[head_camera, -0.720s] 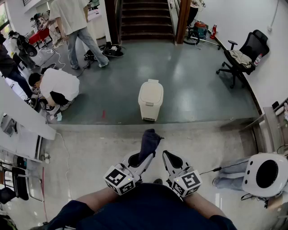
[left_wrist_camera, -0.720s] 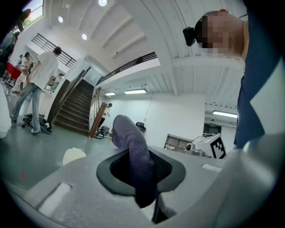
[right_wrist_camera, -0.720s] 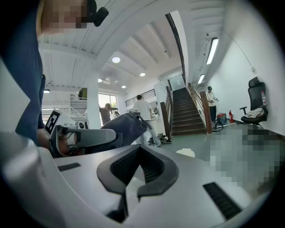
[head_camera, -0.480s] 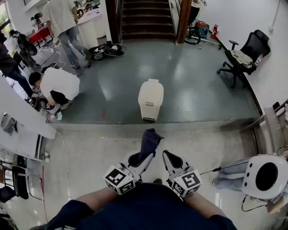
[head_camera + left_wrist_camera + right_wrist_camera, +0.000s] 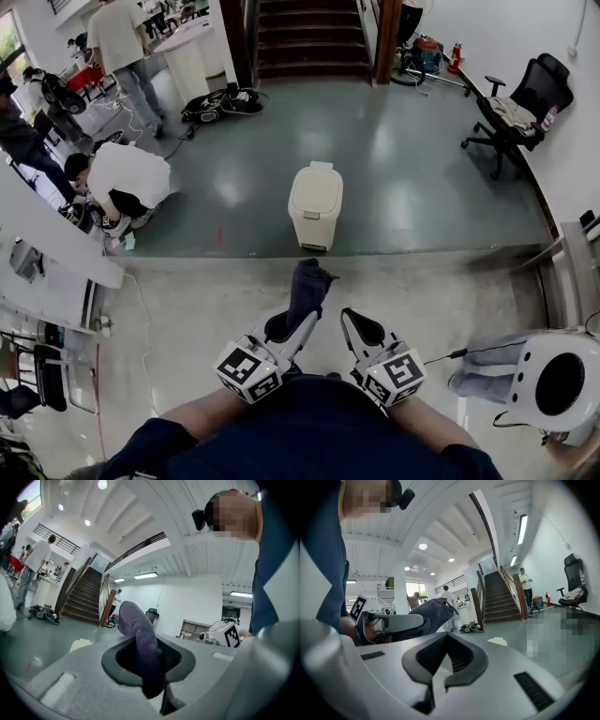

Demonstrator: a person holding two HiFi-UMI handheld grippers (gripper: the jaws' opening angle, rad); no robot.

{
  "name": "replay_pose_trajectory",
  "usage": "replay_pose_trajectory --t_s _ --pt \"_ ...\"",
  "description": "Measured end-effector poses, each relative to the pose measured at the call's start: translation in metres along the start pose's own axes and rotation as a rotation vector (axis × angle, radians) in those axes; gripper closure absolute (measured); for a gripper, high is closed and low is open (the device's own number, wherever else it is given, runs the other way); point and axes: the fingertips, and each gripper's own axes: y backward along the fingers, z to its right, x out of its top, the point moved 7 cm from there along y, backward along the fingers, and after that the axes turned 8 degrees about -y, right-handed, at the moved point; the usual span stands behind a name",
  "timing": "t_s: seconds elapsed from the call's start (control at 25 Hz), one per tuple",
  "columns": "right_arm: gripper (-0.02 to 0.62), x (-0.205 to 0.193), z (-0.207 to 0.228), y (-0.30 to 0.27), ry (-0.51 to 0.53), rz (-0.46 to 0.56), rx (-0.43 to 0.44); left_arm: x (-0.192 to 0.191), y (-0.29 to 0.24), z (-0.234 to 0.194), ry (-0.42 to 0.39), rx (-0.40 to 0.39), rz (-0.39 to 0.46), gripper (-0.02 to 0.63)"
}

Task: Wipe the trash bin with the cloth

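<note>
Left gripper (image 5: 284, 330) is clamped on the cloth (image 5: 307, 286), and its own view confirms it: the dark fabric is pinched between the pads and pokes up and forward past the tips. Right gripper (image 5: 362, 330) sits just beside it, jaws closed together with nothing in them, so it is riding along as a spare. The bin (image 5: 314, 206) stands well ahead of both tools, out on the grey floor (image 5: 412, 178), lid down, upright, nothing touching it. So no wiping yet. This reads as the approach, cloth in hand and target not yet within reach. The next move, as I judge it, calls for closing that gap, then bringing the left tool forward and down so the loose end of the cloth lands flat on the lid. The grip looks deep enough to take some rubbing, but a light bin may slide under pressure, so the free right tool may have to steady it.
</note>
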Motion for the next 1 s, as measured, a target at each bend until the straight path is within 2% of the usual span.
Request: replay_pose_trajectory --t_s 0.2,0.36,0.6,1.0 --pt "0.591 0.007 0.034 -0.019 -0.002 -0.012 -0.005 -0.001 -0.027 -0.027 0.014 0.035 0.003 0.552" --pt "0.591 0.016 0.061 -0.060 0.011 -0.017 -0.019 0.001 -0.055 -0.072 0.007 0.041 0.018 0.552" --pt "0.591 0.038 0.097 -0.146 0.028 -0.010 -0.072 0.004 -0.106 -0.167 0.019 -0.016 0.005 0.552" --pt "0.591 0.077 0.141 -0.281 -0.013 -0.005 -0.203 0.026 -0.179 -0.328 0.029 -0.114 -0.031 0.552"
